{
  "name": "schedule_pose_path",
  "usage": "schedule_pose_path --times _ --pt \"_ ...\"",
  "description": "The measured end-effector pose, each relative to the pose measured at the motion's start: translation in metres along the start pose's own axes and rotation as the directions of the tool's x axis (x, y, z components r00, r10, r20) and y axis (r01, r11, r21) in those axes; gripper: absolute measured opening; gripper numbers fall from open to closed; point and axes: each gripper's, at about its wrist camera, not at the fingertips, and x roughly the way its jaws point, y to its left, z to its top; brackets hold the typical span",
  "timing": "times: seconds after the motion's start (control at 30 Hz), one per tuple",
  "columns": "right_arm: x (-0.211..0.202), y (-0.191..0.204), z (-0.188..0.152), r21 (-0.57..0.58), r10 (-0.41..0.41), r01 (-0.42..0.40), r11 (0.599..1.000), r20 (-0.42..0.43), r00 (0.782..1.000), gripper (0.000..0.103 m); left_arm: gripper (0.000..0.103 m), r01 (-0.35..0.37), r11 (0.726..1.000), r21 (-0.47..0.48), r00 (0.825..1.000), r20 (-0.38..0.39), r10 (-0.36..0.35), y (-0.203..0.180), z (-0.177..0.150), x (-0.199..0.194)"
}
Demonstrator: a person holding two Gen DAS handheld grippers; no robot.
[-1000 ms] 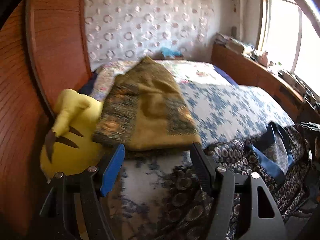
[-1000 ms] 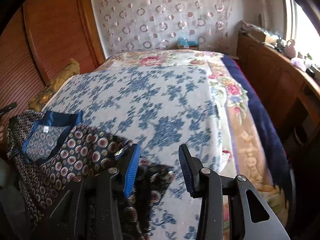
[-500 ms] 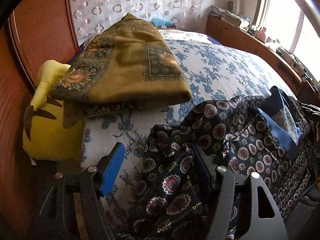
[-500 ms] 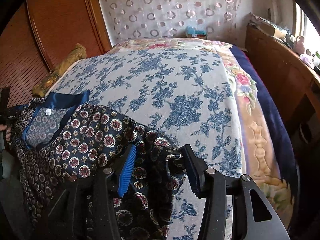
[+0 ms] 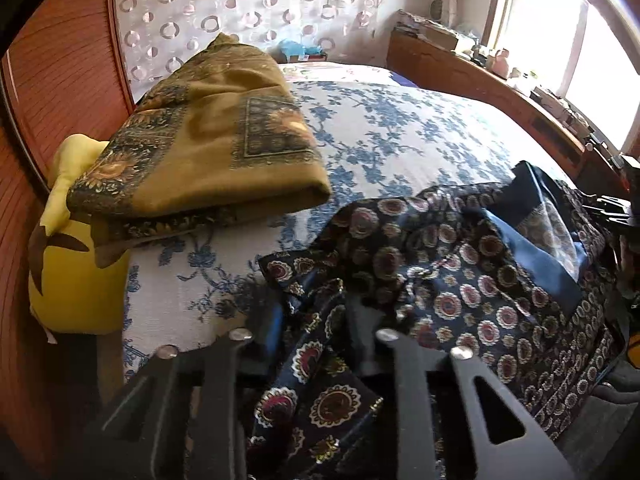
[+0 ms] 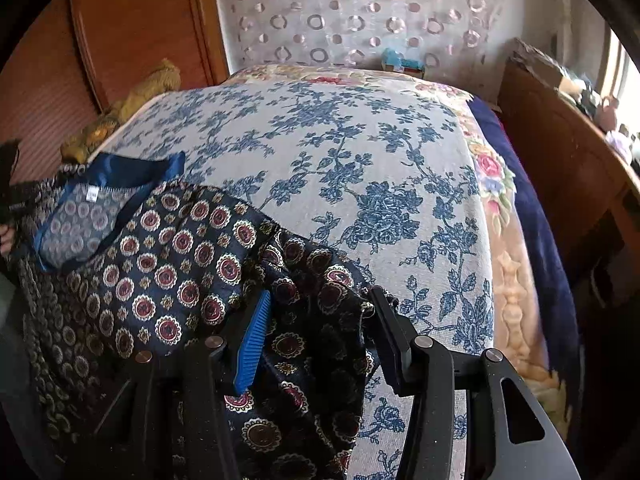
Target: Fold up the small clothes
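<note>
Since second ago: both views dropped closer onto patterned navy top; cloth now between both finger pairs. Top spread crosswise along near bed edge, blue-trimmed neckline toward bed's far end. Left gripper just narrowed, clamped on bunched sleeve. Right gripper just closing, fabric between jaws; grip unclear. Folded olive cloth beyond.

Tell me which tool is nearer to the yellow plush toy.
Left. The left tool grips the patterned garment just beside the yellow plush toy; the right tool is across the garment, toy unseen.
</note>
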Motion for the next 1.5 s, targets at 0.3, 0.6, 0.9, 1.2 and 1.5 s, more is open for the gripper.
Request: schedule_pose_path --times 0.3,0.6,0.9,1.2,1.5 --pt "-0.020 0.011 -0.008 -0.029 0.036 -0.034 0.999 0.070 0.997 0.006 0.008 -0.030 0.999 0.014 0.989 0.142 0.028 -0.021 0.004 -0.040" --pt "-0.115 0.018 0.038 -0.066 -0.055 0.084 0.994 0.353 0.934 0.005 0.008 -0.021 0.999 0.047 0.907 0.421 -0.001 -0.047 0.064 -0.127" --pt "-0.168 0.003 0.140 -0.084 -0.175 0.249 0.965 0.500 0.848 0.005 0.008 -0.027 0.999 -0.037 0.842 0.537 0.043 -0.030 0.150 -0.134" --pt "-0.073 0.008 0.188 -0.071 -0.250 0.292 0.954 0.356 0.901 0.005 0.008 -0.096 0.990 -0.103 0.917 0.377 0.128 0.005 0.162 -0.036" --pt "0.029 0.027 0.177 -0.045 -0.251 0.259 0.965 0.139 0.958 0.007 0.018 -0.086 0.989 -0.120 0.963 0.243 0.113 0.019 0.140 0.013"
